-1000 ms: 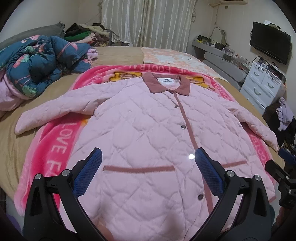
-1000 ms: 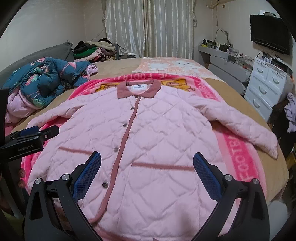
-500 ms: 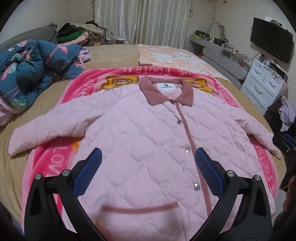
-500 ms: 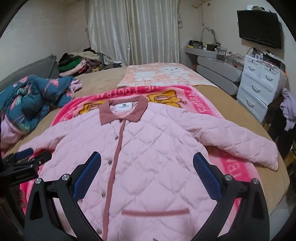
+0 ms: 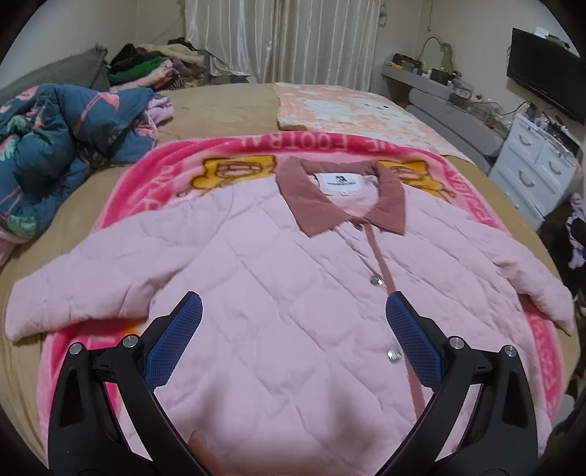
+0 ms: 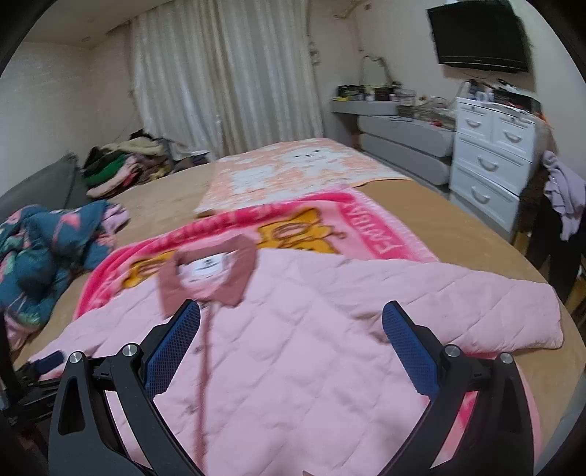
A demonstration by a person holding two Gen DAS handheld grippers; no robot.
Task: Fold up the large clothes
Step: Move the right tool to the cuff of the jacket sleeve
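Left wrist: left claw (image 5: 293, 331) spread wide, empty, above pink jacket (image 5: 278, 293); right claw (image 6: 291, 338) likewise.

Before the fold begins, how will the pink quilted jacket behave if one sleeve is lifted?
The pink quilted jacket is padded, so it probably bends softly, not sharply. Its sleeve would likely droop. It lies on a fleece blanket, so it may drag.

Bedroom interior. Straight ahead of the jaws, the far wall is covered by pale floor-length curtains (image 6: 227, 77). A black television (image 6: 479, 34) is mounted high to the right, above a white chest of drawers (image 6: 490, 161). A grey padded bench (image 6: 403, 141) is set beside it. Plain cream walls (image 6: 62, 95) are seen to the left.
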